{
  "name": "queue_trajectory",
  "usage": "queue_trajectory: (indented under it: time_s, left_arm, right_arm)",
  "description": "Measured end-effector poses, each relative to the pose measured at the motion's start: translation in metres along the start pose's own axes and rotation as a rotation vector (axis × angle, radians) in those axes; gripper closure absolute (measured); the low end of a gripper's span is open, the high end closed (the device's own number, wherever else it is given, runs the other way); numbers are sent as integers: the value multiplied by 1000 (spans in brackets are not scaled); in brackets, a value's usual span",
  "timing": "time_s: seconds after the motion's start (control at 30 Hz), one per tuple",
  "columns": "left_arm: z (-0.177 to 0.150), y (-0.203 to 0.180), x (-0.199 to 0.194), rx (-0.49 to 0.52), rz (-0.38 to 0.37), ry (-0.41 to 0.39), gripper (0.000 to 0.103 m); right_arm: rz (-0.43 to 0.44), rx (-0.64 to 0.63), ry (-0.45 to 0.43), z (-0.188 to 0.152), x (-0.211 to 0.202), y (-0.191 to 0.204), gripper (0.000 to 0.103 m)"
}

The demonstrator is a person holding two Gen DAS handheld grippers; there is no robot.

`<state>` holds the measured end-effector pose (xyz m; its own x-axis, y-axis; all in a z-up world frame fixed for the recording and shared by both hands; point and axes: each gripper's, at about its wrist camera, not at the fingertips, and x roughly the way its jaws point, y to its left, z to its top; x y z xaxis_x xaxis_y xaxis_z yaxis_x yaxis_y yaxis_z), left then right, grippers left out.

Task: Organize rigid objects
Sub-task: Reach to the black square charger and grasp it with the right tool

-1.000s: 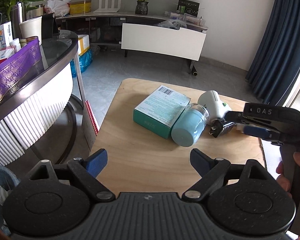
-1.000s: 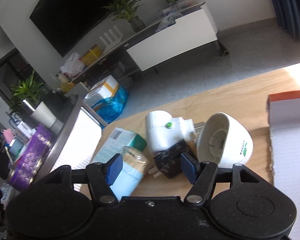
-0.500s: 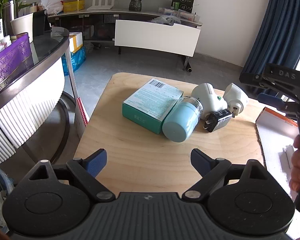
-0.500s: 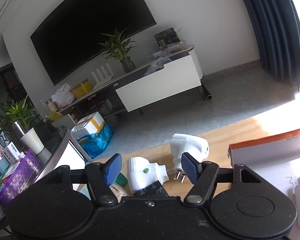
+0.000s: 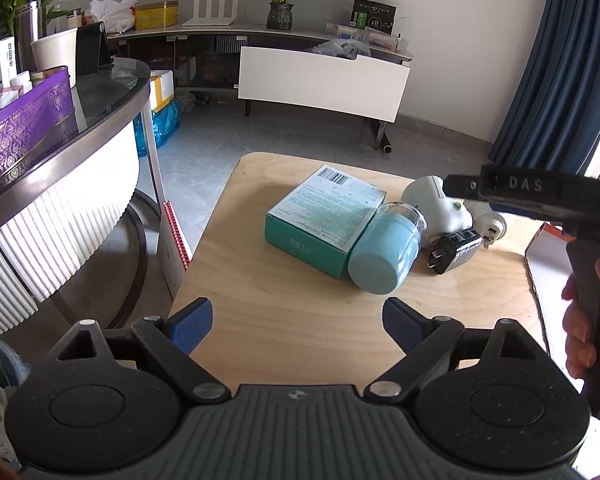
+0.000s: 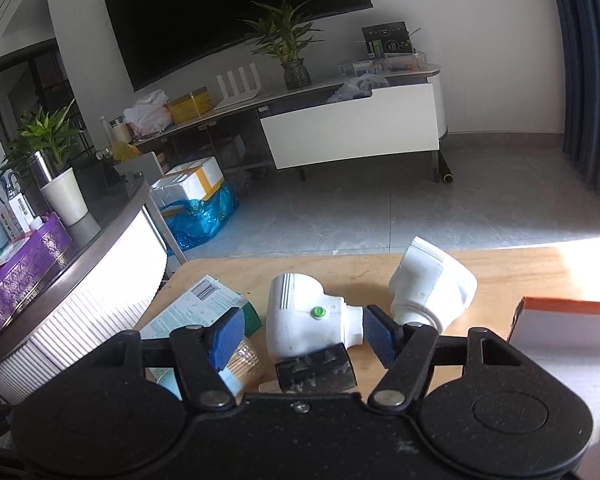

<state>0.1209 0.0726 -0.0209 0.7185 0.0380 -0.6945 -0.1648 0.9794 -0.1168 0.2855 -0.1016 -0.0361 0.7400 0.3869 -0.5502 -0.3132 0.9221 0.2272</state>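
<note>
Right gripper (image 6: 300,336): spread, empty, around white plug (image 6: 308,322)
Left gripper (image 5: 296,322): spread, empty
Risk: closing askew may knock black adapter (image 6: 316,372) off surface (image 5: 300,312)

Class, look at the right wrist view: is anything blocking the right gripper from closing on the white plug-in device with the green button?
Nothing visible blocks it. The white plug-in device already lies between the open fingers of the right gripper. The black adapter sits just below it, toward the camera, and the second white device lies outside the right finger.
</note>
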Motion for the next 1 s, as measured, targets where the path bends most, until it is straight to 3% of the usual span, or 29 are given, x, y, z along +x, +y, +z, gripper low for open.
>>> queue_trajectory:
  time_s: [0.17,0.33,0.37,0.43,0.5,0.6,0.7,0.83,0.93,1.0]
  left_arm:
    - [-7,4,0,-3,-15,17,9]
    - [-9,9,4,-20,-9,27,9]
    - [-10,10,4,-23,-10,28,9]
    - [-10,12,3,-27,-9,23,9]
    - [-10,13,4,-35,-11,21,8]
    - [-10,14,5,-41,-15,22,8]
    - [-11,13,5,-43,-18,27,8]
    - [-11,10,0,-37,-25,19,8]
    - [-11,5,-2,-33,-33,17,8]
    - [-10,1,-3,-34,-43,13,8]
  right_arm:
    - [-50,14,-34,40,29,-14,23]
    - [-149,-6,162,59,74,-38,23]
    - [-167,-23,235,57,82,-43,24]
    - [-205,-99,300,49,81,-45,33]
    - [-201,-129,334,39,65,-50,41]
    - [-151,-171,349,19,24,-54,44]
    - [-160,-254,358,-5,-20,-53,49]
    - [-314,-285,322,-21,-71,-64,63]
    - [-420,-252,279,-30,-96,-75,62]
    - [-403,-233,213,-29,-106,-72,59]
